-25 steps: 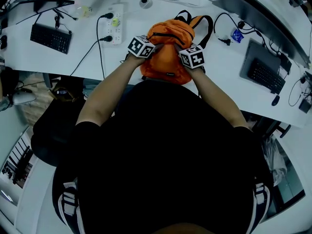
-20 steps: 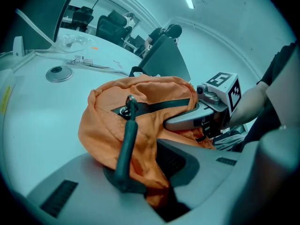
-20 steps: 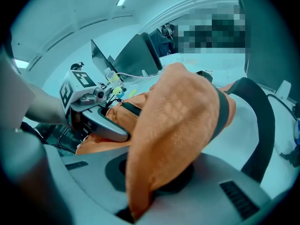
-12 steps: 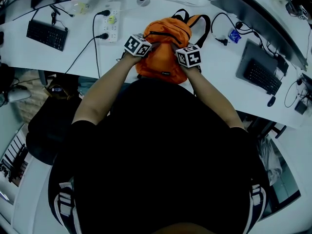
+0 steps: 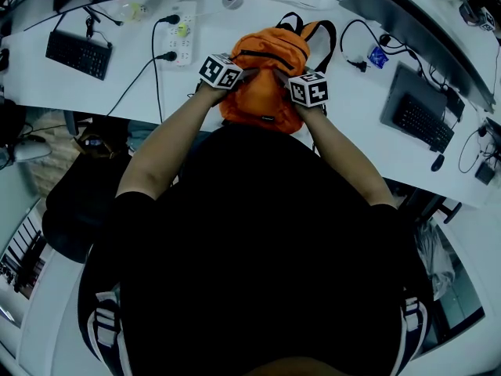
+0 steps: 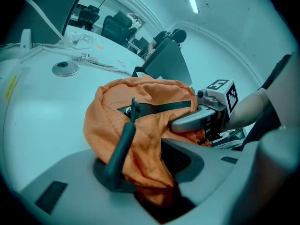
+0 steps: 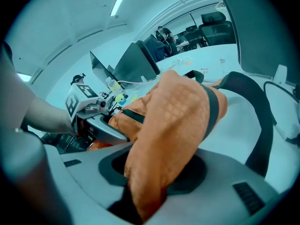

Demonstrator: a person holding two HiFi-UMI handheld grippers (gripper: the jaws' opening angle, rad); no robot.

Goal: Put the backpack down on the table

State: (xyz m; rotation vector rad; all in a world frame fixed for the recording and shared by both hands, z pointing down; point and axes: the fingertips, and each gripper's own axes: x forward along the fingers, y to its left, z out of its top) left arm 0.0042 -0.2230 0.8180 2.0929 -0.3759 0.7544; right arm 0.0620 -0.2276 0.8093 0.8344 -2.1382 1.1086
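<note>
- Leftward, well apart from the work, a black keyboard (image 5: 74,55) and a white power strip (image 5: 178,34) with plugged-in cables lie on the surface (image 5: 352,124). Neither is in the way.
- Next, the left tongs (image 5: 244,73) sit at the left flank of the orange backpack (image 5: 262,92). Their jaws are opening, and a loose fold of orange fabric lies between them, draped against one dark finger (image 6: 123,139), not pinched.
- Centrally, the backpack rests on the surface close to its near edge, directly ahead of both tongs. Its long axis runs away from the person, with the black shoulder straps (image 5: 325,34) trailing off the far end.
- Just right of that, the right tongs (image 5: 283,77) meet the pack's right flank. Their jaws are also opening, and a thick bunch of fabric fills the gap between them.
- Both hands look about equally near the pack, one at each side, so the pack seems to be down. The next move probably turns on drawing each pair of tongs back toward the person, along the pack's long axis.
- One likely risk is that the bunched fabric snags on a finger and drags the pack toward the edge.
- Farther right, a looped cable (image 5: 381,57), a second keyboard (image 5: 423,120) and a monitor (image 5: 423,30) stand well clear.
</note>
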